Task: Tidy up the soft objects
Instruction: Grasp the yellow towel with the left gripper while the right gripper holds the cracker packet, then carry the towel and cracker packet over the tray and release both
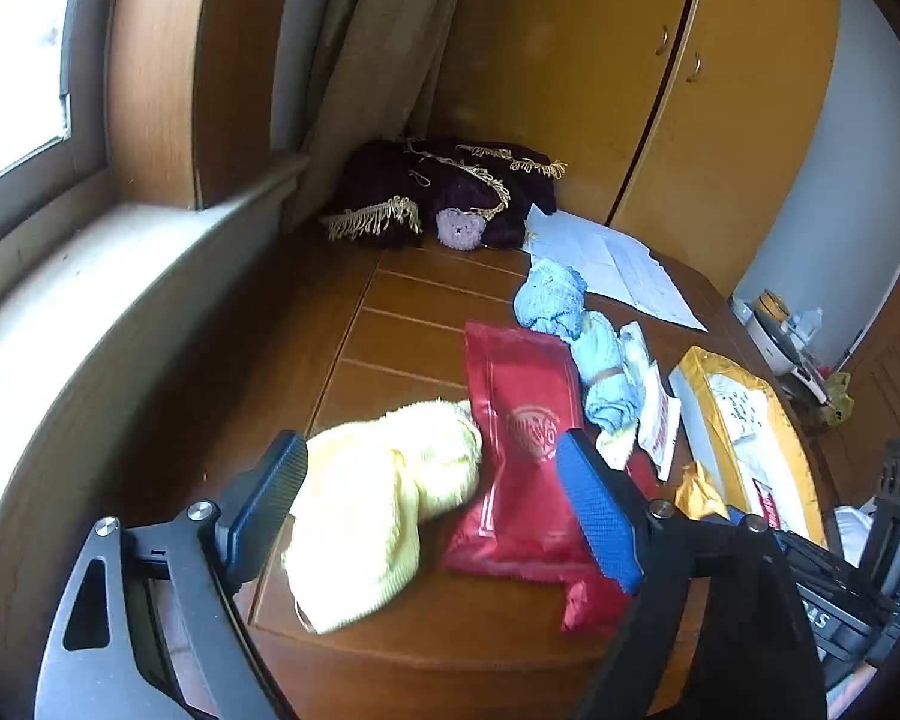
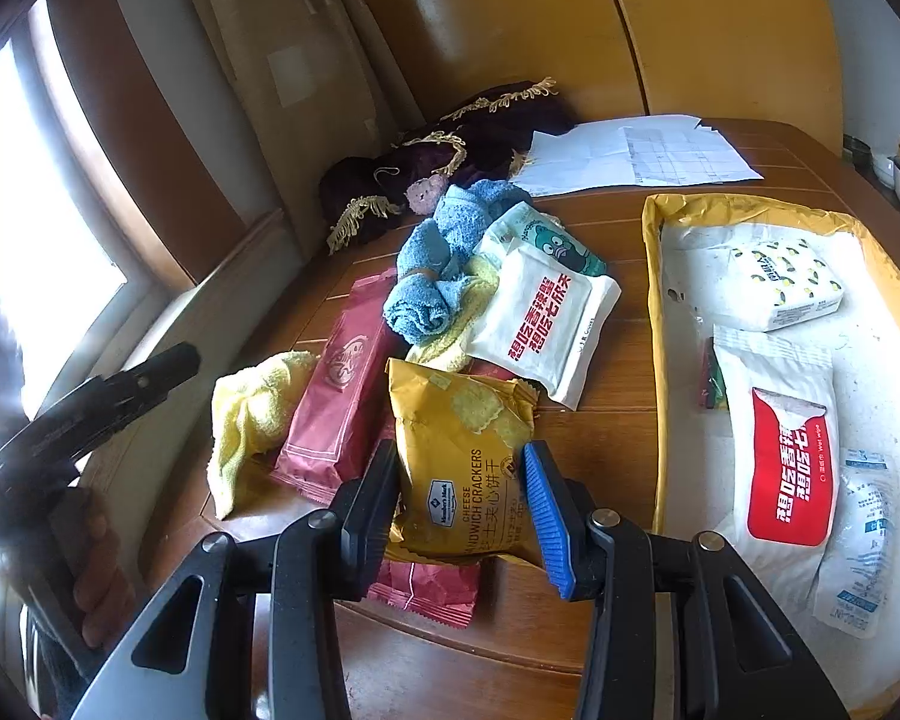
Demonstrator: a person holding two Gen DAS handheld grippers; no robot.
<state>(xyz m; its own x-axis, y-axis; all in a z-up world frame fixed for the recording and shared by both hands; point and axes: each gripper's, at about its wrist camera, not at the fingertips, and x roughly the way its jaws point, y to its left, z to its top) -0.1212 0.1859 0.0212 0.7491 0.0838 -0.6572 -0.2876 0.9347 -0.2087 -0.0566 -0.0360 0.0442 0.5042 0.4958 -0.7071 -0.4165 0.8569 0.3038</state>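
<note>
Evidently the right hand-held gripper clamps the cracker packet to clear it from the towels; the left hand-held gripper gapes over the yellow towel near the surface's front edge.

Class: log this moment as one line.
left gripper: open, over yellow cloth | right gripper: around cracker pack | tray: holds packets

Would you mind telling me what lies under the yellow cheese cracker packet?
A red wrapper pokes out beneath the cheese cracker packet, which sits between the right claw fingers. How far the wrapper runs beneath is covered.
</note>
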